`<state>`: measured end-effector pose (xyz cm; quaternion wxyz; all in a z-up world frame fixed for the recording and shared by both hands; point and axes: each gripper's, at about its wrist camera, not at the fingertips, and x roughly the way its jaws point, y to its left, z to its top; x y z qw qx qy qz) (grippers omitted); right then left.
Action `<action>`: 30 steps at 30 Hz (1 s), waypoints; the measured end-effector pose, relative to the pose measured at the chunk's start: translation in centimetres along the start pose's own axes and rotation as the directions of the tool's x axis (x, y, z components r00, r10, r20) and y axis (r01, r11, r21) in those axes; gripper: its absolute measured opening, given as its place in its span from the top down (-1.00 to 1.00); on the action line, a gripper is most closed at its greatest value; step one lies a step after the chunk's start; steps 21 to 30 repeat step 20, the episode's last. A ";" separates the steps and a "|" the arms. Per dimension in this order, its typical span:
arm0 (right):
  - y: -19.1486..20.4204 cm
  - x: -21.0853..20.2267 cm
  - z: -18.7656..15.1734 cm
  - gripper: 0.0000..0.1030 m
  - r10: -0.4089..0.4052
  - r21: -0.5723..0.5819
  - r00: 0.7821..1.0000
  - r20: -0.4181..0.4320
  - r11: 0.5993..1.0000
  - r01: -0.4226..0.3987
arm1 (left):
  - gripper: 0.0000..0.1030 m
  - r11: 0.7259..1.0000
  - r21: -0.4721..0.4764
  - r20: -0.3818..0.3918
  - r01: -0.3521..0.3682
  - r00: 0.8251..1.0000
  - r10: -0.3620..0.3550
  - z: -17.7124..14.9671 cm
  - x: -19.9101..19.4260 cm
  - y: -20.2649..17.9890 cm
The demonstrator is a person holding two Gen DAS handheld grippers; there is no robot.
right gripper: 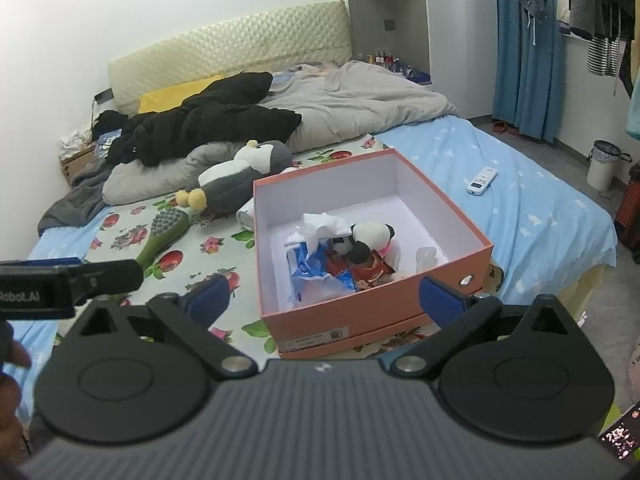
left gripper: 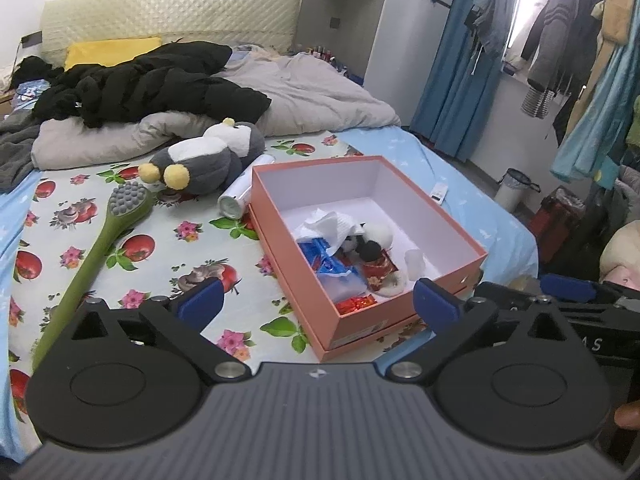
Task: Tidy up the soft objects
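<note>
The left gripper [left gripper: 318, 300] hovers over the bed [left gripper: 460, 184] with its blue-tipped fingers [left gripper: 202, 298] spread wide and holding nothing. Between and just beyond them sits the open orange box [left gripper: 304, 276], holding a small panda plush [left gripper: 370, 242], a crumpled white tissue [left gripper: 328, 222] and blue and red packets. Beyond the left finger, the grey penguin plush [left gripper: 208, 158] lies on the flowered sheet, with a white cylinder [left gripper: 240, 196] wedged between it and the box. A green long-handled brush [left gripper: 86, 264] lies diagonally outside the left finger, its head near the penguin's yellow feet.

The right gripper [right gripper: 324, 296] also has its fingers [right gripper: 438, 294] spread and empty, straddling the near wall of the same box [right gripper: 320, 308]. A white remote [right gripper: 482, 180] lies well beyond the right finger on the blue sheet. The black jacket [right gripper: 200, 128] and grey duvet [right gripper: 352, 104] are heaped far ahead.
</note>
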<state>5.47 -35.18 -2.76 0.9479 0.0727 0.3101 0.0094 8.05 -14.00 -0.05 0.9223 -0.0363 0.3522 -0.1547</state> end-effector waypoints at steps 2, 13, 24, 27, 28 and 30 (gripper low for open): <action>0.0 0.1 0.0 -1.00 0.002 0.000 1.000 -0.004 1.000 -0.002 | -0.99 1.000 0.005 -0.003 -0.010 1.000 0.010 -0.1 0.1 0.0; 0.0 0.2 -0.1 -1.00 -0.004 -0.005 1.000 -0.010 1.000 0.004 | -0.99 0.999 0.009 -0.013 -0.032 0.999 0.032 -0.1 0.3 -0.2; -0.3 0.3 -0.2 -1.00 -0.005 -0.003 1.000 -0.010 1.000 0.005 | -0.99 0.999 0.001 -0.009 -0.044 0.999 0.044 0.0 0.3 0.0; -0.3 0.3 -0.2 -1.00 -0.005 -0.003 1.000 -0.010 1.000 0.005 | -0.99 0.999 0.001 -0.009 -0.044 0.999 0.044 0.0 0.3 0.0; -0.3 0.3 -0.2 -1.00 -0.005 -0.003 1.000 -0.010 1.000 0.005 | -0.99 0.999 0.001 -0.009 -0.044 0.999 0.044 0.0 0.3 0.0; -0.3 0.3 -0.2 -1.00 -0.005 -0.003 1.000 -0.010 1.000 0.005 | -0.99 0.999 0.001 -0.009 -0.044 0.999 0.044 0.0 0.3 0.0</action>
